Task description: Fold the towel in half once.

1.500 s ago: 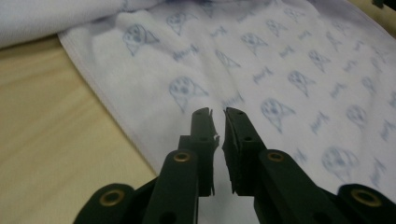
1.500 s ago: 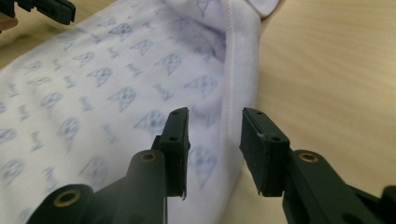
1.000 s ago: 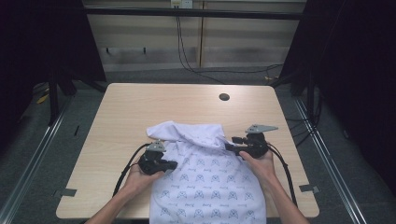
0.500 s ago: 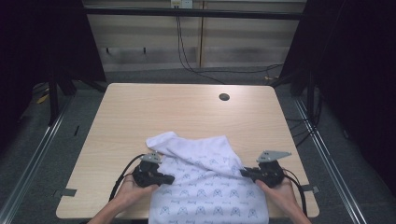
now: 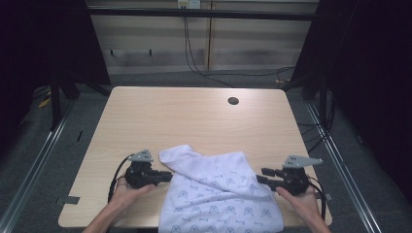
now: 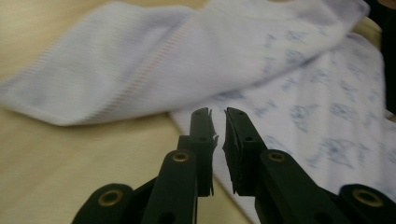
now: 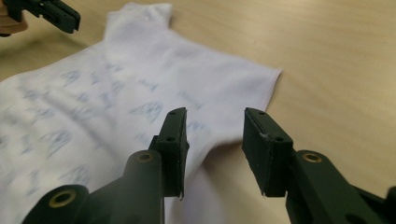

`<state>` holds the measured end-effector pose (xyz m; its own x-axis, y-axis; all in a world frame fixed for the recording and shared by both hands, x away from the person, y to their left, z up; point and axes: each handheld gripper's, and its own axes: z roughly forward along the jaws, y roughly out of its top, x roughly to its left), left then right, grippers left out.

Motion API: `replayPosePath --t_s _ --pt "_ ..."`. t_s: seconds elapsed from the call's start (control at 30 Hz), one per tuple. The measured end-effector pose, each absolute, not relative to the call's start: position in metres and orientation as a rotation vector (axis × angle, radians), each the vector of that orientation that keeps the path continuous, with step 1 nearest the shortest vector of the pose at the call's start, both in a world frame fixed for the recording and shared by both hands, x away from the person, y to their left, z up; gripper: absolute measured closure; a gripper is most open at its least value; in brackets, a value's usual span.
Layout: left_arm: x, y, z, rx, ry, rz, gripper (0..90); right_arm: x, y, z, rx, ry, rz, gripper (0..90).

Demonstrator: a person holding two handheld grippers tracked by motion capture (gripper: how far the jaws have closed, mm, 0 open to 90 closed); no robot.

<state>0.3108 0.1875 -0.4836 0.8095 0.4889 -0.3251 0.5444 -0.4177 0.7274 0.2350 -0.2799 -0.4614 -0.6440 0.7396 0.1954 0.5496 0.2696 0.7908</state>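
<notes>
High view — both tongs (image 5: 167, 175) (image 5: 260, 179) now released, off shirt (image 5: 218, 199) — hands further apart.

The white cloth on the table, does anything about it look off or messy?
Yes. The white patterned cloth is not flat: its far left corner is folded over into a plain flap, and its near edge hangs off the table. The left tool and right tool sit at its sides, neither holding it.
</notes>
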Motion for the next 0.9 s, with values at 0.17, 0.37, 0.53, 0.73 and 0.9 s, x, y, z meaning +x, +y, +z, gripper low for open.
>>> replayPosePath --t_s 0.17,0.37,0.53,0.73,0.9 --pt "0.332 0.197 -0.488 2.056 0.813 -0.053 80.7 0.289 -0.265 -0.469 1.206 2.334 1.224 60.8" --pt "0.322 0.191 -0.49 2.098 0.759 -0.057 80.6 0.331 -0.257 -0.498 1.308 2.339 1.183 58.7" --pt "0.337 0.204 -0.489 2.051 0.824 -0.021 78.9 0.336 -0.249 -0.507 1.281 2.369 1.164 58.0" --pt "0.366 0.221 -0.489 1.965 0.929 0.039 73.0 0.334 -0.237 -0.509 1.241 2.417 1.21 86.0" --pt "0.38 0.221 -0.495 1.957 0.967 0.065 66.1 0.327 -0.245 -0.489 1.24 2.356 1.342 88.0"
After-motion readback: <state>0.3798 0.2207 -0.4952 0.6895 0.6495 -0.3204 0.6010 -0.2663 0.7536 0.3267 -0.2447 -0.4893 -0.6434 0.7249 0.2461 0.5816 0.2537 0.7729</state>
